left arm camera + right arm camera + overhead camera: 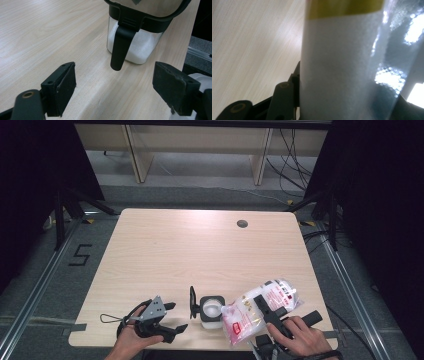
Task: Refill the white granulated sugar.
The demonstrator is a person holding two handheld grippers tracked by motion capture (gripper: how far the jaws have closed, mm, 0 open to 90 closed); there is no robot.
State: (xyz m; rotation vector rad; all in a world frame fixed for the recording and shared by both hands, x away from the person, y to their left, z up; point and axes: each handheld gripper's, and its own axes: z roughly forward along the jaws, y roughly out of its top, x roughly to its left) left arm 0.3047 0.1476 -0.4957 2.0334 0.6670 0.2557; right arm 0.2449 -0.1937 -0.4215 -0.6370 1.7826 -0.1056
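Note:
A clear square container (211, 311) with white granules in it stands near the table's front edge, its black-framed lid (192, 302) swung upright on its left side. In the left gripper view the container (140, 47) shows its black latch (120, 47) hanging down in front. My left gripper (176, 316) (115, 76) is open, just left of the container, with nothing between its fingers. My right gripper (265, 309) (349, 102) is shut on a clear bag of white granules with red print (247, 312) (342, 62). The bag tilts with one corner beside the container's right rim.
The light wooden table (200, 250) stretches bare beyond the container, with a round cable hole (242, 223) at the back right. The table's front edge runs just under both hands. A thin wire loop (107, 318) trails left of the left hand.

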